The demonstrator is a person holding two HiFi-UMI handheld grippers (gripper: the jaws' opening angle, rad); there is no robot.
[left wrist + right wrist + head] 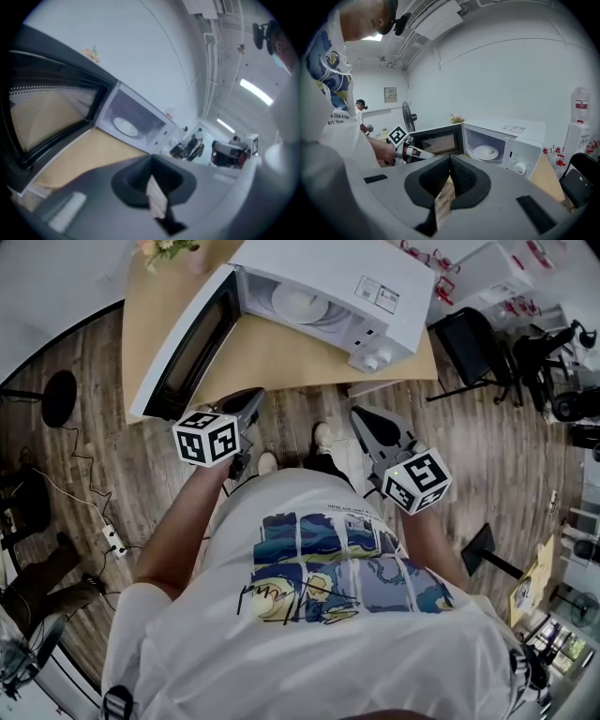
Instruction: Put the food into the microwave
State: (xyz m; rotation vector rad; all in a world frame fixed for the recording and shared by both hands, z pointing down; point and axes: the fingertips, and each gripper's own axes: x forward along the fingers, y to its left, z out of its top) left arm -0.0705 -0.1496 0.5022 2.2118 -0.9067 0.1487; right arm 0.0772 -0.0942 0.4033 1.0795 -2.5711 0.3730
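Left gripper [253, 396]: fingers [136, 180] pressed together, empty.
Right gripper [363, 415]: fingers [464, 178] pressed together, empty.
Bench [281, 354]: light wood, carries microwave.
Microwave [361, 276]: door [186, 351] swung open.
White plate [300, 304]: inside microwave cavity; food on it too small to tell.

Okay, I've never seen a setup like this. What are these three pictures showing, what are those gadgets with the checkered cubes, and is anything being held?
A person stands at a wooden table, holding a two-jaw gripper in each hand; the patterned cubes are part of them. One picture comes from a head camera looking down. The others come from cameras riding on the left gripper and right gripper. On the table sits a white microwave, its door open and a plate inside. Both grippers are shut and empty.
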